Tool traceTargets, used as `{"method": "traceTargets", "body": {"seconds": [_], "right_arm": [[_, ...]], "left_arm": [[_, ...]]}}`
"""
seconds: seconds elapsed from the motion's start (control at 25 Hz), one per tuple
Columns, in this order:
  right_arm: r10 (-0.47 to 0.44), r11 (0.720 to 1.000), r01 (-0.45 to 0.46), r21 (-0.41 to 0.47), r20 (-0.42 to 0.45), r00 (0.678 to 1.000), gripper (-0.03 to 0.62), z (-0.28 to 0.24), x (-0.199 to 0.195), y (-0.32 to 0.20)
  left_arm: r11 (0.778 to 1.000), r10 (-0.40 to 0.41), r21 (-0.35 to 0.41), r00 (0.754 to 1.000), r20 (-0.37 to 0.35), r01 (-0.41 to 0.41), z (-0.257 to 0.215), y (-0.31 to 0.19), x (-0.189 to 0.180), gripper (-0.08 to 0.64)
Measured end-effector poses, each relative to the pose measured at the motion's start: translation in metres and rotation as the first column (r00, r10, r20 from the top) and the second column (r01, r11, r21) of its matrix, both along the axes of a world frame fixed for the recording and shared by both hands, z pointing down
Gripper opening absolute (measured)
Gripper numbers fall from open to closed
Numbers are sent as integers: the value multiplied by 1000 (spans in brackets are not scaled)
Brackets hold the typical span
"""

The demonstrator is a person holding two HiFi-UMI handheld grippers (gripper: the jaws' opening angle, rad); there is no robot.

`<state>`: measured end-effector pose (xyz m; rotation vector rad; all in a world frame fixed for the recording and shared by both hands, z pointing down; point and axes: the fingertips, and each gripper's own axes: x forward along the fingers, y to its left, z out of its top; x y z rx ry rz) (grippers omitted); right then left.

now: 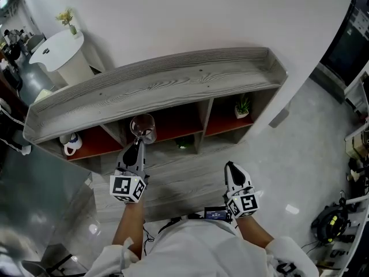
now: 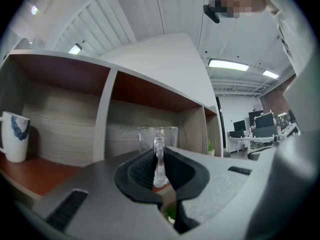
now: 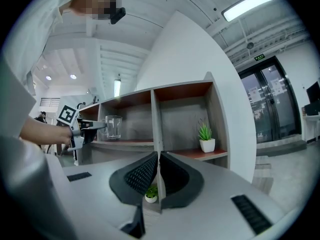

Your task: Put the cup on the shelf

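Observation:
A clear glass cup (image 1: 143, 128) with a handle hangs at the mouth of the shelf unit's middle compartment (image 1: 173, 123). My left gripper (image 1: 138, 144) is shut on the cup's handle (image 2: 158, 156), and the cup body (image 2: 157, 136) stands upright just beyond the jaws. In the right gripper view the cup (image 3: 113, 126) sits level with the brown shelf board (image 3: 125, 142); whether it touches the board I cannot tell. My right gripper (image 1: 230, 167) is lower and to the right, in front of the shelf unit. It is shut (image 3: 158, 170) with nothing in it.
A white mug with a blue pattern (image 2: 14, 136) stands in the left compartment. A small potted plant (image 3: 206, 138) stands in the right compartment, another (image 3: 150, 194) on a lower shelf. The unit has a grey wooden top (image 1: 161, 82). A round white table (image 1: 57, 51) stands at the far left.

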<state>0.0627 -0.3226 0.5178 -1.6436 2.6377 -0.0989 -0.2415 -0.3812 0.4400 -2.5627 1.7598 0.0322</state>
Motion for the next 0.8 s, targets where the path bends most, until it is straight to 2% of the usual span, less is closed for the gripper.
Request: {"method": "traceTargets", "body": {"seconds": [0.24,0.8], "right_arm": [[36,999,-36,-20,7,999,43,4,20,5],[73,997,-73,-33,4,997,42,8,52,14]], "left_arm": [[999,-29,-33,999,13,30,8,-20,9,28],[996,-84,-34,996,12,85,12,-36,13,28]]}}
